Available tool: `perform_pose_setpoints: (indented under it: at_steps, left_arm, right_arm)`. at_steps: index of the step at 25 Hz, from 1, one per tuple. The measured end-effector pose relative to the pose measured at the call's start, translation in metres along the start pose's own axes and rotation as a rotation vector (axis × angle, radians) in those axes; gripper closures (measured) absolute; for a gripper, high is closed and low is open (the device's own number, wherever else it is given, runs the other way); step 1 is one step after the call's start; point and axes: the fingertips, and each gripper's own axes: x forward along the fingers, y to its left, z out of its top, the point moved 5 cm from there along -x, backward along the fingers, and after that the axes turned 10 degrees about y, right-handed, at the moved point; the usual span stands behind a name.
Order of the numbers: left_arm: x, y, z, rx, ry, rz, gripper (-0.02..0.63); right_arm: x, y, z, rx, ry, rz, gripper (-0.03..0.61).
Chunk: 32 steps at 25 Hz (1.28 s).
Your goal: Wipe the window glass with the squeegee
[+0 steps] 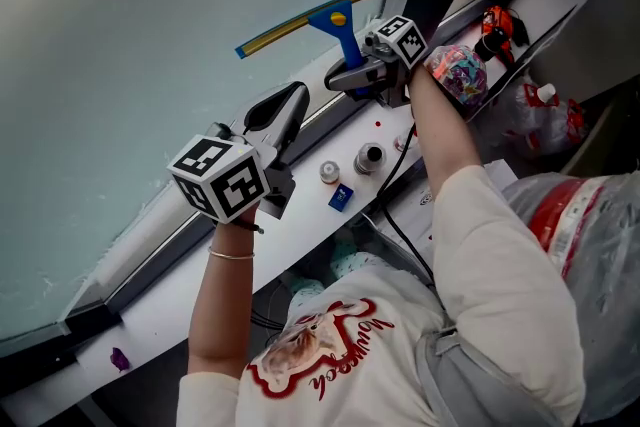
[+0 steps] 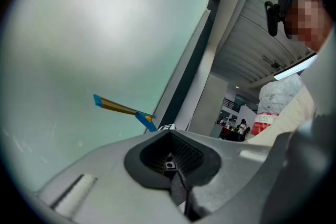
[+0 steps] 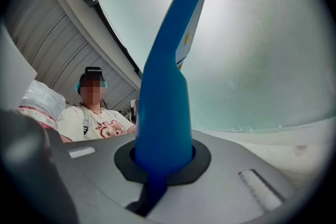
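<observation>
1. The window glass (image 1: 150, 65) fills the head view from 9 to 12 o'clock. It is pale green-grey, and its dark frame runs slanting along its lower edge.
2. The left gripper (image 1: 297, 95) is near the middle of the view, with its marker cube at 7 o'clock of its jaws. The jaws point toward 1 o'clock, low before the glass. In the left gripper view they lie together and nothing is between them.
3. The white sill (image 1: 160, 315) runs under the frame from 7 o'clock to 1 o'clock. On it, at 4 o'clock of the left gripper, stand two small round objects (image 1: 330, 172) and (image 1: 370, 157). A small blue box (image 1: 341, 197) lies just beside them.
4. The squeegee (image 1: 318, 17) is at 12 o'clock of the view. Its long blade with a yellow strip lies against the lower part of the glass and is tilted, with the right end higher. The blue handle goes down from the middle of the blade toward 5 o'clock.
5. The right gripper (image 1: 352, 73) is at 1 o'clock of the view, just above the sill. Its jaws are closed around the blue handle; the right gripper view shows the handle rising from between them toward the glass.
6. At 3 o'clock a plastic bag (image 1: 590, 245) with red print lies behind the person's right sleeve.
</observation>
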Motion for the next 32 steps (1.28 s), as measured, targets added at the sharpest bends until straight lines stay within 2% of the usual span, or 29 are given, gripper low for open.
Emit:
perform_pose_setpoints:
  at_steps: [10,17,23,32]
  left_arm:
    - [0.006,0.020,-0.031,-0.070,0.036,0.008,0.612]
    - [0.005,0.018,-0.054,-0.079,0.052,0.011,0.612]
    - [0.012,0.029,-0.056,-0.118,0.081,0.008,0.612]
    - [0.004,0.030,-0.070,-0.149,0.077,0.025,0.612]
  right_arm:
    - [-0.002,-0.025,-0.040,0.086,-0.036,0.013,0.551]
    - [0.001,-0.036,-0.074,0.156,-0.052,0.004,0.552]
    - [-0.007,-0.048,-0.077,0.206,-0.055,0.007,0.551]
    - [-0.007,-0.053,-0.089,0.250,-0.026,-0.018,0.552]
